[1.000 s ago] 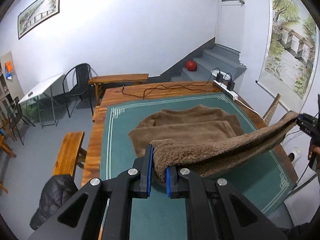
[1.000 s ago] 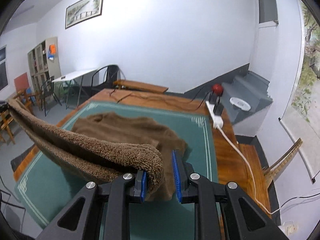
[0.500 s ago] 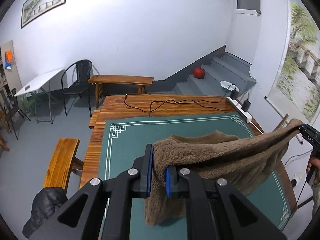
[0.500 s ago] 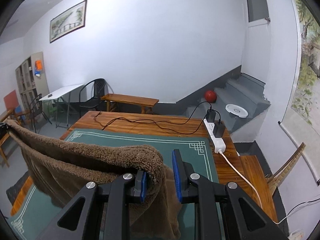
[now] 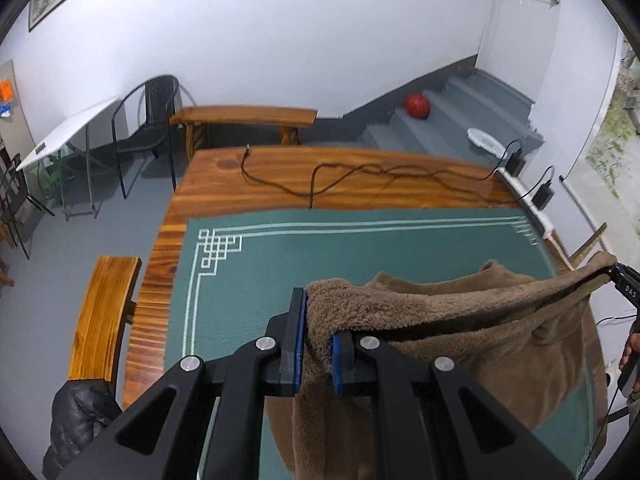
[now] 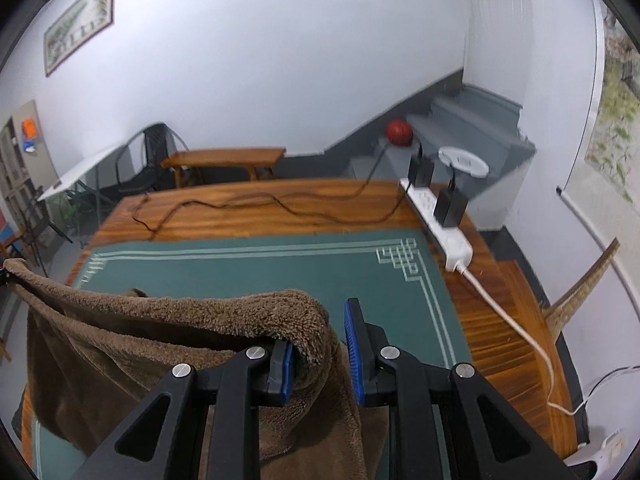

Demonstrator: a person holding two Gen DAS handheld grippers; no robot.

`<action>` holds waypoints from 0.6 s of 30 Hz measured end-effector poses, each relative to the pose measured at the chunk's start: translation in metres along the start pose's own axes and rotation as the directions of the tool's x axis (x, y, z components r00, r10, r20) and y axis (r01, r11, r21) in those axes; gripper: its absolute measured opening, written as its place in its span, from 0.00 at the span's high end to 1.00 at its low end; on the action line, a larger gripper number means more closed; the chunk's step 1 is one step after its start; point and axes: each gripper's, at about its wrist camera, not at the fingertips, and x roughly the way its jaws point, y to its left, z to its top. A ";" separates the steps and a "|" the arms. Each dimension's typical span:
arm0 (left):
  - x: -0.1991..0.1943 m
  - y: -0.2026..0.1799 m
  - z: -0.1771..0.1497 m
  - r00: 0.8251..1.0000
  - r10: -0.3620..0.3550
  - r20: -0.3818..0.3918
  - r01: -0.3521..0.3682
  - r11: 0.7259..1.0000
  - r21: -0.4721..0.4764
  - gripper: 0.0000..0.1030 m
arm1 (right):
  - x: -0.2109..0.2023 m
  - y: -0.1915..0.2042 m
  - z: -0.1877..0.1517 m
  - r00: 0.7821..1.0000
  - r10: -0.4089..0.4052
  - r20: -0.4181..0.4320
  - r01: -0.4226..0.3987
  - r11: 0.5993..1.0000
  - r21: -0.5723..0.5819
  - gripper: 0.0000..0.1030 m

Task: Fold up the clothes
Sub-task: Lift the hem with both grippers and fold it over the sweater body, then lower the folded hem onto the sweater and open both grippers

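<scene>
Your left gripper (image 5: 316,344) is clamped tight on one corner of the brown fleece garment (image 5: 460,344), its blue pads (image 5: 299,340) pinching a bunched fold. Your right gripper (image 6: 320,356) grips the opposite corner with its jaws a little wider apart; the fleece (image 6: 160,344) drapes over the left pad (image 6: 286,372) and hangs down between the two. The top edge stretches taut from one gripper to the other, and the rest hangs as a sheet above the green mat (image 5: 360,256) on the wooden table (image 5: 360,176). Whether the bottom hem touches the mat is hidden. A black cable (image 5: 360,176) and a white power strip (image 6: 440,224) lie on the bare wood beyond the mat.
</scene>
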 end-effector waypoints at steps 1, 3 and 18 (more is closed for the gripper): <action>0.009 0.000 0.000 1.000 0.001 -0.012 -0.001 1.000 0.000 0.88 | 0.010 0.000 -0.001 1.000 -0.006 -0.017 0.006 1.000 0.004 0.78; 0.029 0.001 0.000 0.999 0.006 -0.038 -0.006 1.000 0.001 0.88 | 0.030 -0.001 -0.004 0.999 -0.012 -0.052 0.013 1.000 0.018 0.78; 0.129 0.012 -0.012 0.967 0.166 -0.194 -0.167 0.986 0.008 0.40 | 0.117 0.014 -0.021 0.971 -0.007 -0.238 0.015 0.999 0.033 0.42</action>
